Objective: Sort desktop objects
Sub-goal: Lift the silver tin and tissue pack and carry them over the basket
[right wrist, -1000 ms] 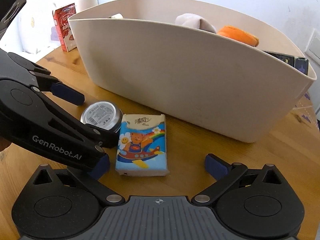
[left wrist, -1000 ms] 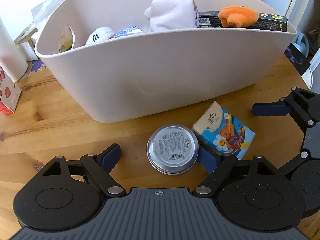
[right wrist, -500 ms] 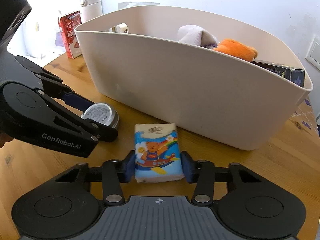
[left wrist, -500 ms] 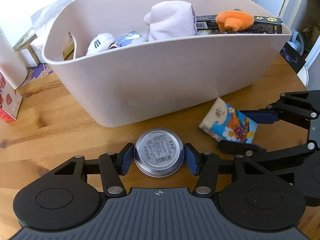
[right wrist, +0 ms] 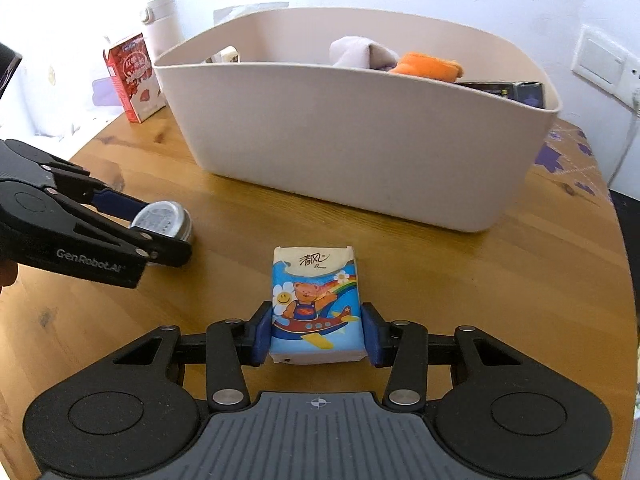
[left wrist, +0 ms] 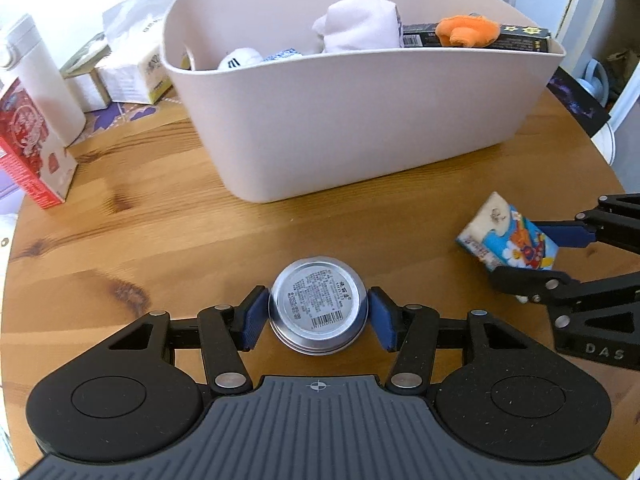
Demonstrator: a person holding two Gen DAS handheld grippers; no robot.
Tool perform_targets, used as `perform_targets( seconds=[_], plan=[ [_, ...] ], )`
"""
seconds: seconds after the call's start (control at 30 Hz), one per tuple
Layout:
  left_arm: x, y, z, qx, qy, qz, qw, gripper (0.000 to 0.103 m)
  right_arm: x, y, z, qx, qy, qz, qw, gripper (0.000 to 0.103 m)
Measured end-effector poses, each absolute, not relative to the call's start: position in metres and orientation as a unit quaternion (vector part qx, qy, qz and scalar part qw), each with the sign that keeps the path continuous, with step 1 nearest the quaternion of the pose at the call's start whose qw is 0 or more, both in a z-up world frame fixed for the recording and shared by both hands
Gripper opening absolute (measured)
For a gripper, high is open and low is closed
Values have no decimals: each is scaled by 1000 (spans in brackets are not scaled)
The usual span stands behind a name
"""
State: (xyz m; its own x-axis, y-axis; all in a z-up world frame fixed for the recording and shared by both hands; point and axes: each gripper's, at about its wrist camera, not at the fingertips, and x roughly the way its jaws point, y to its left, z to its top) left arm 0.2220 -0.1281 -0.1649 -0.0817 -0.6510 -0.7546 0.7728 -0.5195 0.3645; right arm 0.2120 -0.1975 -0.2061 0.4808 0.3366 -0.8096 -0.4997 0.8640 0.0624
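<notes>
Two tools work side by side over a round wooden worktop [left wrist: 168,216]. The left tool [left wrist: 318,316] is closed about halfway on a round metal tin [left wrist: 318,308], its blue pads pressed against the tin's sides at 9 and 3 o'clock; the tin shows a printed label with a barcode on its upturned face. The right tool [right wrist: 317,334] is clamped on a small tissue pack [right wrist: 316,304] with a cartoon bear on it, gripping the near end so that the far end sticks out toward 12 o'clock. From these angles I cannot tell whether either thing is clear of the wood or touching it. In the left view the pack sits at 3 o'clock from the tin, well apart. A beige bin [left wrist: 360,120] stands at 12 o'clock, holding a pale cloth bundle [left wrist: 360,28], an orange plush [left wrist: 466,30] and a dark box [left wrist: 520,38]. A red carton [left wrist: 28,148] stands at 10 o'clock.
</notes>
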Motion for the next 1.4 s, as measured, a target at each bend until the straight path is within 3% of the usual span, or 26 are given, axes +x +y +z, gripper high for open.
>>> perform_targets(
  seconds=[0.73,1.4],
  plan=[
    [270,-83,-92,439,31,-759,479,55,154,-242,-117,-84,364,178,910,43],
    [227,-101,-18,376,7,-778,504,55,194,-254,-61,-120,293,197,928,43]
  ],
)
